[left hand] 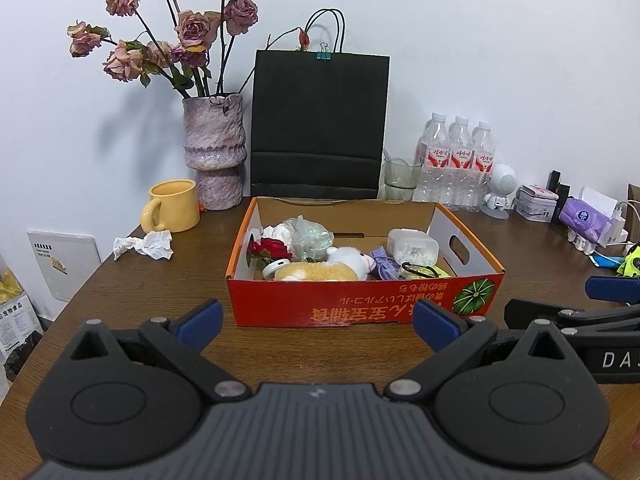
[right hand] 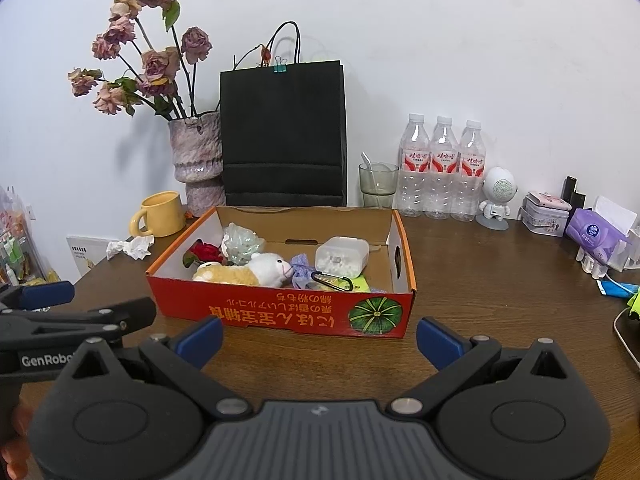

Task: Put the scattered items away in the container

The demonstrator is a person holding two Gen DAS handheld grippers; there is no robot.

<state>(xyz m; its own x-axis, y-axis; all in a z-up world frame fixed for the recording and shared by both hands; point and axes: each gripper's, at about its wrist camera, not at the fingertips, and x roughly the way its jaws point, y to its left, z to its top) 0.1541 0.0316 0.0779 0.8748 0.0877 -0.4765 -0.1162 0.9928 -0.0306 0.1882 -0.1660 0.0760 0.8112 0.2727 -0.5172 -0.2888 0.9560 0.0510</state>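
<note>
A red cardboard box (left hand: 360, 304) (right hand: 280, 312) sits mid-table. Inside lie a plush sheep (left hand: 320, 268) (right hand: 248, 270), a red rose (left hand: 268, 249) (right hand: 205, 253), a crumpled clear bag (left hand: 308, 234) (right hand: 242, 242), a white plastic container (left hand: 412, 246) (right hand: 342, 256), a purple bow (left hand: 384, 264) and a black carabiner (right hand: 332, 280). My left gripper (left hand: 318, 326) hovers open just in front of the box, holding nothing. My right gripper (right hand: 320, 338) is open and empty too, before the box's front wall. Each gripper shows at the edge of the other's view.
A crumpled white tissue (left hand: 144, 244) (right hand: 130, 247) lies left of the box beside a yellow mug (left hand: 172, 206). Behind stand a vase of dried roses (left hand: 214, 152), a black paper bag (left hand: 320, 124), a glass (right hand: 378, 184), three water bottles (right hand: 440, 168), a tissue pack (right hand: 596, 234).
</note>
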